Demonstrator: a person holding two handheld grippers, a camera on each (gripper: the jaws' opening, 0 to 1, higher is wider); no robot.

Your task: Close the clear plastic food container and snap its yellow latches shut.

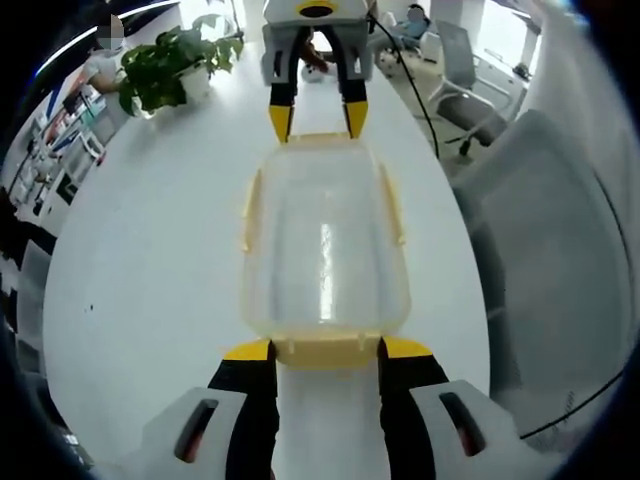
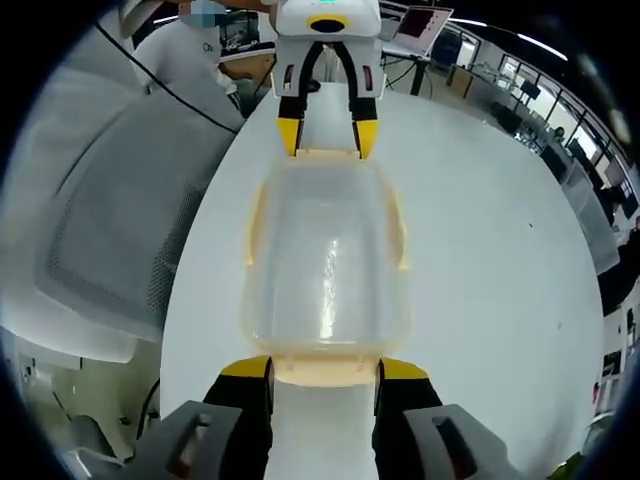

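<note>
Left tongs (image 1: 325, 349) and right tongs (image 2: 325, 368), both spread open, flank the container's (image 1: 325, 250) opposite ends

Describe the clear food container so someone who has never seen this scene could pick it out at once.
On the long white table, midway between the two facing grippers, sits a clear rectangular plastic food container with its lid on. Pale yellow latches along its edges set it apart; the potted green plant stands far off at the table's end.
</note>
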